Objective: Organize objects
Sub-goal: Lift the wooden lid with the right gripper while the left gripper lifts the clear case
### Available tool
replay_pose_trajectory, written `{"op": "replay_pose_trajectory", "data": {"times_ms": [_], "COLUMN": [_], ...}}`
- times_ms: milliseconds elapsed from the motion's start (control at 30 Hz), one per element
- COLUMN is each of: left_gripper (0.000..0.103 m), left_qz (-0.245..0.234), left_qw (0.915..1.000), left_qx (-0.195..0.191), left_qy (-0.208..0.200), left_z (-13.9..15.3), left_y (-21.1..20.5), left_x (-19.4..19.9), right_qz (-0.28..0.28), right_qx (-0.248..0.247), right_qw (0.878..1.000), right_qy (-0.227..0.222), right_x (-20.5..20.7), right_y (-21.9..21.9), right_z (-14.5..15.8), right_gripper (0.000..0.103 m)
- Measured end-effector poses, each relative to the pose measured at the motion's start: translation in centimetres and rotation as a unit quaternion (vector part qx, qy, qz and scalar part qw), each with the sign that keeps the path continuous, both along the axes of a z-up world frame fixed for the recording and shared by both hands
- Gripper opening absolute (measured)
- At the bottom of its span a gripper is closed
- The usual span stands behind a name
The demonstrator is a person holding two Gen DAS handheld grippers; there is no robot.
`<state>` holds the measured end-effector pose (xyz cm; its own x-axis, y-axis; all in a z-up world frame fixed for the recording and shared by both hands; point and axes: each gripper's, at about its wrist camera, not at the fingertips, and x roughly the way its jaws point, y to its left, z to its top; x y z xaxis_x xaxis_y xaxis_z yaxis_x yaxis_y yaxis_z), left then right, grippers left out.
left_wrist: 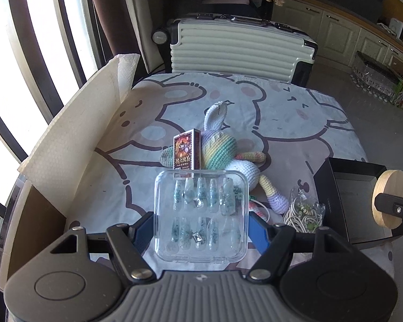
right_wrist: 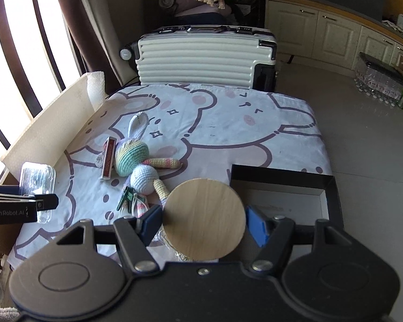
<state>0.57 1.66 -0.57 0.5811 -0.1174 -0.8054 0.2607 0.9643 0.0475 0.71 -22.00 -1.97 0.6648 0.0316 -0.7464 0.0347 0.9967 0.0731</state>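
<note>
Nail case point(left_wrist: 201, 214) is clamped in L gripper point(left_wrist: 201, 230), wooden disc point(right_wrist: 204, 218) in R gripper point(right_wrist: 204, 222); both are held clear of the cloth, prob. for the black box point(right_wrist: 333, 185) at 3 o'clock.

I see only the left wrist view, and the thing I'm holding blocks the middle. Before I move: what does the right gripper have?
Observer: A round pale wooden disc, clamped at its edges between the right gripper's blue fingers.
Operator: Anything behind what I hold?
Observer: Yes. Past your clear plastic case, a small green clip-like piece lies on the cloth beside the crocheted rainbow bunny.
</note>
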Motion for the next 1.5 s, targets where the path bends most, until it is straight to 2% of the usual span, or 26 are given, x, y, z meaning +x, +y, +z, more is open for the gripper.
{"op": "replay_pose_trajectory", "data": {"times_ms": [733,1500], "left_gripper": [0.073,0.073], "left_qz": [-0.001,-0.085], "left_qw": [0.9995,0.9952], "left_qx": [-0.02,-0.047], "left_qy": [-0.023,-0.015], "left_z": [0.8,1.3], "left_y": [-1.9,-10.8], "left_x": [-0.2,-2.3], "right_qz": [-0.032,-0.117], "right_qx": [0.002,-0.024], "right_qw": [0.999,0.993], "right_qy": [-0.019,-0.016], "right_x": [-0.7,-4.8], "right_y": [-1.2,-9.2], "right_z": [0.6,1.4], "right_gripper": [0.069,0.069]}}
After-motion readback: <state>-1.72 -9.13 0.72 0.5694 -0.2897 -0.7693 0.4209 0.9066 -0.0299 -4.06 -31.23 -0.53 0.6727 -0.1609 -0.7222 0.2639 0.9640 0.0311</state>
